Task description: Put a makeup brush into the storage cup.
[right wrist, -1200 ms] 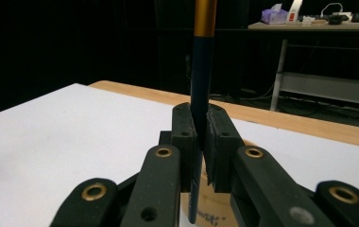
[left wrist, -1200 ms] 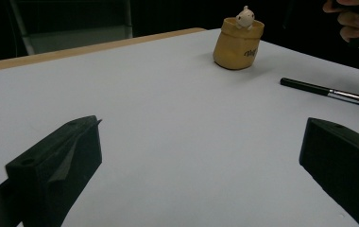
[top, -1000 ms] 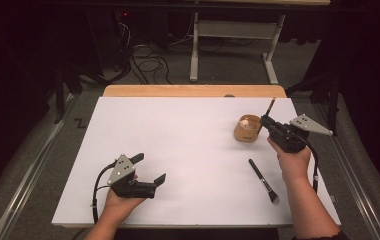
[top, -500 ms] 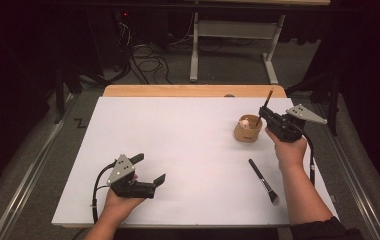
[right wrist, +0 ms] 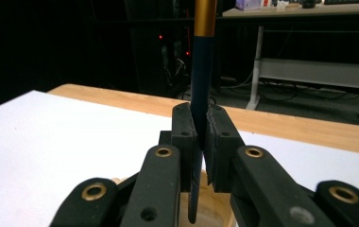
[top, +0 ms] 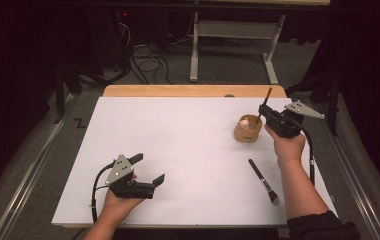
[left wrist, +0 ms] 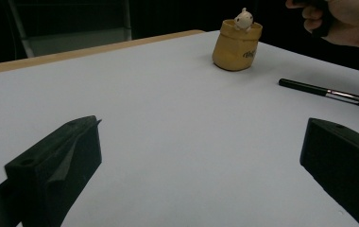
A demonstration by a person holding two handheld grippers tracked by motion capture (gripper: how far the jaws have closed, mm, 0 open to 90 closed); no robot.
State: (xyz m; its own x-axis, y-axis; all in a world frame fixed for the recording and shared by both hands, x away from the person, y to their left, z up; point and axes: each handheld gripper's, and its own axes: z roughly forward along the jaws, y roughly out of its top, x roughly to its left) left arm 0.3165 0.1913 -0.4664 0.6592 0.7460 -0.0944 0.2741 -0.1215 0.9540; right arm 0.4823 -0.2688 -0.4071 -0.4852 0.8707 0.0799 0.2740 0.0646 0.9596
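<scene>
My right gripper [top: 267, 118] is clamped tight on a slim dark brush [right wrist: 200, 90], jaws pressed against its handle from both sides. In the right gripper view the handle stands nearly upright between the pads [right wrist: 185, 142], a gold band high up on it, its lower end reaching down over the mouth of the little tan pot [top: 248, 129]. From above, I have that gripper just beside the pot, on its right, with the brush handle slanting up and away toward the wooden edge of the table [top: 193, 91].

The pot stands on the white sheet [top: 178, 150], far right half, a small pale figure [left wrist: 243, 19] peeking from its top. A second brush [top: 263, 181], black with a silver ferrule, lies flat on the sheet, nearer to me than the pot, just left of my right forearm.

My left gripper [top: 149, 171] rests low at the near left of the sheet, jaws spread wide with only bare white sheet between them. It points across toward the pot and the lying brush, well apart from both.
</scene>
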